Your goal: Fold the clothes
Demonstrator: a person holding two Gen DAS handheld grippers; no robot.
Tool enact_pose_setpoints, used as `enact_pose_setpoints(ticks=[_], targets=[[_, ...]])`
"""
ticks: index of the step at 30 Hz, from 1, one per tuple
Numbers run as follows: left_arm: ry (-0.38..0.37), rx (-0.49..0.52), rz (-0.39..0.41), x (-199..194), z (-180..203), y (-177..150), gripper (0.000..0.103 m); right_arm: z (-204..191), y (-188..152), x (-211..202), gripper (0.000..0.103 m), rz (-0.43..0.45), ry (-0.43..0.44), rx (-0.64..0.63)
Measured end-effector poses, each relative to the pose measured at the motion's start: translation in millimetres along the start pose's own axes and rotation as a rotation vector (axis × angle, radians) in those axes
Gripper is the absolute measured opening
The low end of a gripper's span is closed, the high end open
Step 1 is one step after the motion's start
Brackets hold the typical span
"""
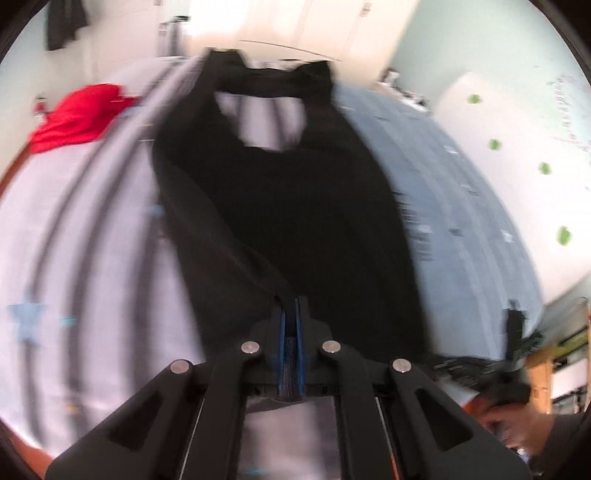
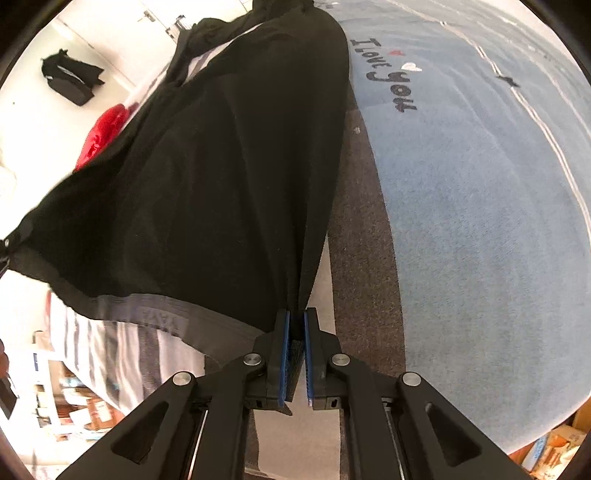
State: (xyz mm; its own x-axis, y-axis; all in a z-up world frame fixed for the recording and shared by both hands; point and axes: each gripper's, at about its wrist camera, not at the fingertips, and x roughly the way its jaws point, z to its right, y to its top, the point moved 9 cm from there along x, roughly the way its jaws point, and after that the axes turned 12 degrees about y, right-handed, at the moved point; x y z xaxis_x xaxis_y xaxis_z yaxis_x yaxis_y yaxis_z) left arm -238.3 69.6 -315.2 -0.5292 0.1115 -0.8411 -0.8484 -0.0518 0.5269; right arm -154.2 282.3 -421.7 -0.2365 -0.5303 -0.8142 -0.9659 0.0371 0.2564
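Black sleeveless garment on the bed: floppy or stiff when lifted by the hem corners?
Likely floppy: the black sleeveless fabric garment drapes and creases between the left gripper and right gripper. Probably light, since small pinches hold it. It may sag mid-span.

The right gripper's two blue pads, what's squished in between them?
Black cloth: a gathered edge sits between the right gripper's pads, shown in the right wrist view.

Pale blue bedspread (image 2: 480,221) lettered "I love you", pale green wall (image 1: 461,44), white doors (image 1: 295,22), bright daylight
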Motion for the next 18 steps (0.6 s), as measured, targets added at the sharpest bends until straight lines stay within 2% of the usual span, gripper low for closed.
enact_pose_setpoints(ticks=[1, 2, 4, 8, 14, 16, 18], targets=[[-0.017, 0.016, -0.001, 1, 13, -4, 0.003, 0, 2, 0, 0.009, -0.002, 0.018, 0.002], [-0.039, 0.030, -0.009, 19, 38, 2, 0.003, -4, 1, -3, 0.009, -0.003, 0.033, 0.003], [-0.069, 0.057, -0.034, 21, 74, -23, 0.003, -8, 1, -8, 0.010, -0.002, 0.060, 0.008], [-0.101, 0.156, -0.098, 51, 128, -68, 0.003, 3, 4, -18, 0.010, -0.008, 0.102, 0.055], [-0.130, 0.171, -0.171, 59, 168, -113, 0.003, 12, 6, -40, 0.010, 0.017, 0.174, 0.090], [-0.129, 0.183, -0.167, 65, 174, -115, 0.003, 8, 6, -42, 0.010, 0.014, 0.187, 0.089], [-0.129, 0.194, -0.166, 66, 173, -117, 0.005, 26, 11, -52, 0.010, 0.009, 0.198, 0.090]])
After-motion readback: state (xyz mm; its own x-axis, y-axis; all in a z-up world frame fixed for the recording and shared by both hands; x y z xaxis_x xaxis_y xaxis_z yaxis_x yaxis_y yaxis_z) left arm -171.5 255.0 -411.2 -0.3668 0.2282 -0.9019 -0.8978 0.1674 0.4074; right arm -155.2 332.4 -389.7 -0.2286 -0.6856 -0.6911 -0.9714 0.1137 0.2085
